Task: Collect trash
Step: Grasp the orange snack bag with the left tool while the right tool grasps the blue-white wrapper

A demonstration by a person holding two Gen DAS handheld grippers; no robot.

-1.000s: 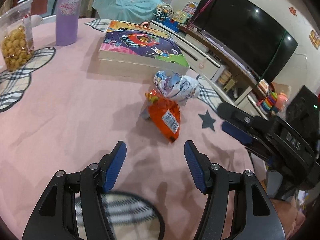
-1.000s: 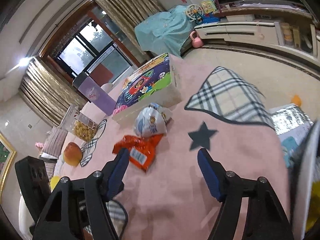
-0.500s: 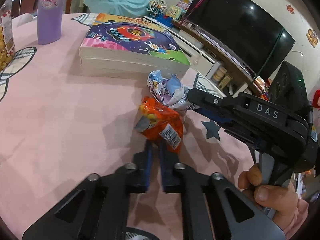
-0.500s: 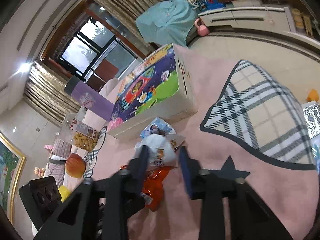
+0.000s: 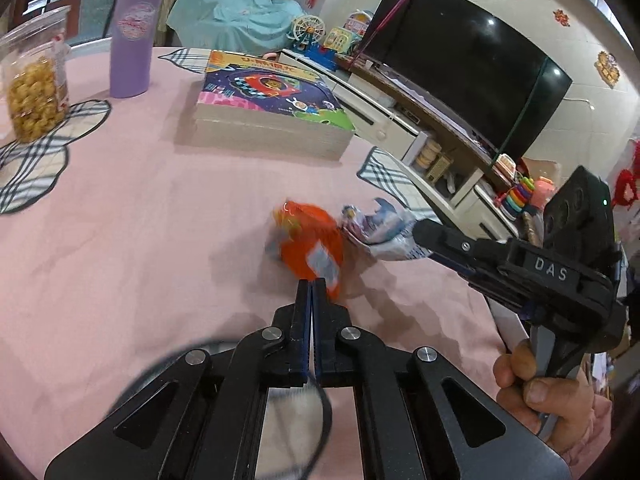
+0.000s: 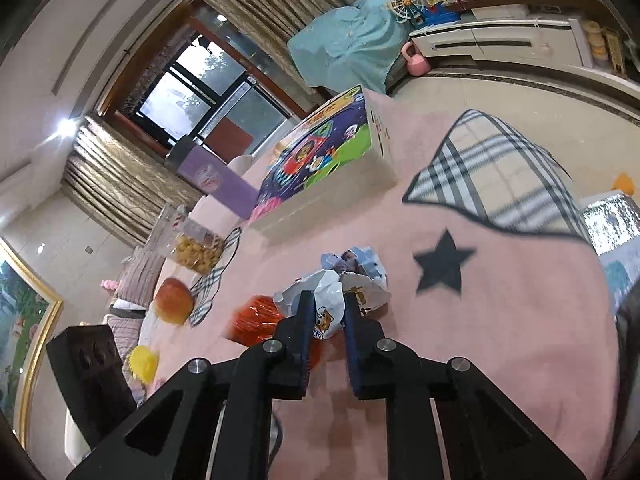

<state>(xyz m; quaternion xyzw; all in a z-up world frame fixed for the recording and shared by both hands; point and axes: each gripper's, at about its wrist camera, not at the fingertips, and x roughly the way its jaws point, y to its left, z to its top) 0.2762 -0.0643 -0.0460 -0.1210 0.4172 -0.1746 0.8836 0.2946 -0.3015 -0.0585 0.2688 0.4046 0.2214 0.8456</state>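
An orange snack wrapper hangs blurred from my left gripper, which is shut on its lower edge just above the pink tablecloth. My right gripper is shut on a crumpled white and blue wrapper. That wrapper also shows in the left wrist view, right of the orange one, held by the right gripper. The orange wrapper shows in the right wrist view, left of my right gripper.
A colourful puzzle box lies at the table's far side. A purple tumbler and a jar of yellow snacks stand at the far left. A TV and cabinet stand beyond the table edge.
Both grippers went from open to shut, the left on the orange wrapper and the right on the white and blue one. Both wrappers have moved away from the puzzle box towards the table's near side.
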